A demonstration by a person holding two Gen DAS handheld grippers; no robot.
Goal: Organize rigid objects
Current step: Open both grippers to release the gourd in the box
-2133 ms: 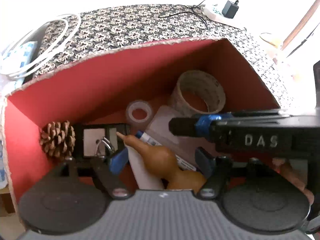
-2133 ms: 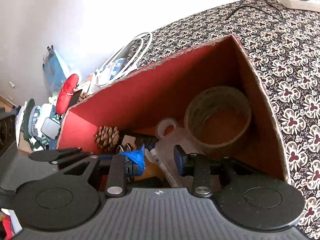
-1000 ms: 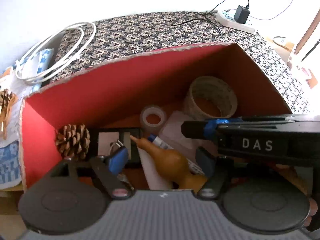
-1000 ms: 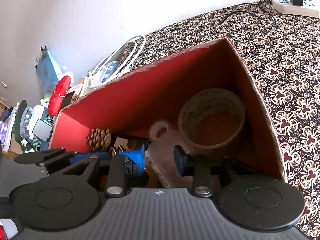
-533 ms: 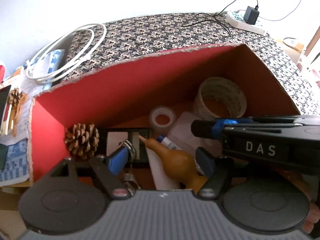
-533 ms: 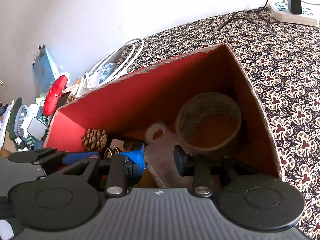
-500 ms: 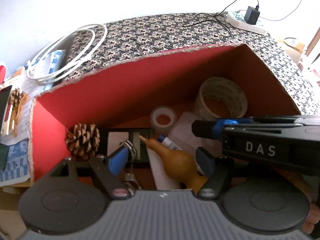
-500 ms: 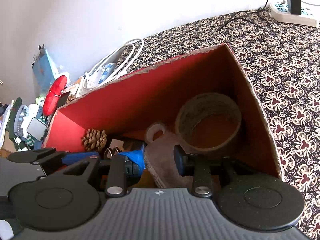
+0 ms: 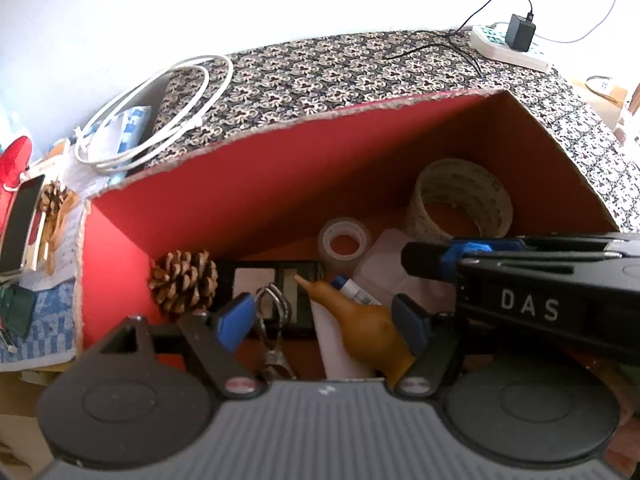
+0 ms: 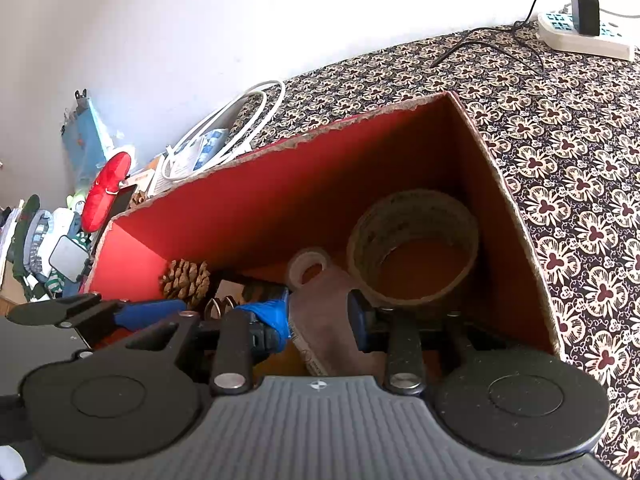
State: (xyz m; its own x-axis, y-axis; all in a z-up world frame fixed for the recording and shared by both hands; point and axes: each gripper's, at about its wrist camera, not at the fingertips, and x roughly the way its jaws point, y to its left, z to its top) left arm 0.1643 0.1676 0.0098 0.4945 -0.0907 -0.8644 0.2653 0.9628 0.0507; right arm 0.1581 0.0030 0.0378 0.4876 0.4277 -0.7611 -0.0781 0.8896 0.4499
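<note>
Step in hand, as judged: pick the gourd, lying on the floor of the red box. The left hand-held gripper hangs above it, jaws wide, nothing held, so lower w/ pads straddling the bulb, clear of key ring & marker, then close. The right hand-held gripper is narrowly apart over a flat pack; grip can't be told. Vs. approx. 2 s earlier: contents unmoved, left view swung to show more clutter beside the box.
</note>
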